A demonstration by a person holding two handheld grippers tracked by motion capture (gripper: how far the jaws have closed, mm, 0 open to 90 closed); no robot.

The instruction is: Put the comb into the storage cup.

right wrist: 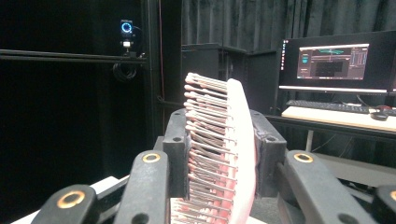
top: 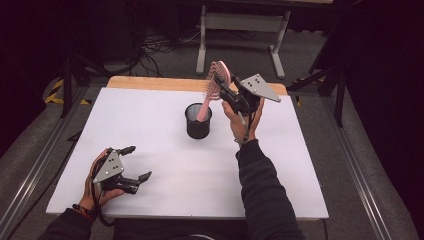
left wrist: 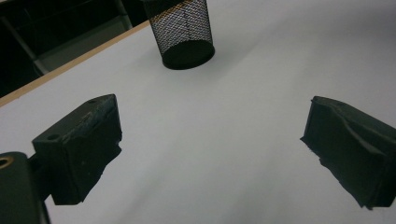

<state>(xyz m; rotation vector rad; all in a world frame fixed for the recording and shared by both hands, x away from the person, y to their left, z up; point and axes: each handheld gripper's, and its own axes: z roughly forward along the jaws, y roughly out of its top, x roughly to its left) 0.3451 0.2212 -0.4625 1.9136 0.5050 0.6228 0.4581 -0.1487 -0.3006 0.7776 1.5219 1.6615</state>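
Left gripper (top: 134,162): resting low at the near left of the white table (top: 150,150), jaws standing wide apart on nothing, well apart from the work.
Mesh cup (top: 198,121): black, upright, standing mid-table, just left of the right hand.
Right gripper (top: 223,92): clamping the pink hairbrush (top: 216,82) across its head, one pad on the bristles, one on the back.
Step in hand: the handle is sitting in the cup; probably lower steadily, keeping the brush near upright so the light cup is not tipping.
Hairbrush: pink paddle, pale-tipped bristles, leaning right out of the cup.
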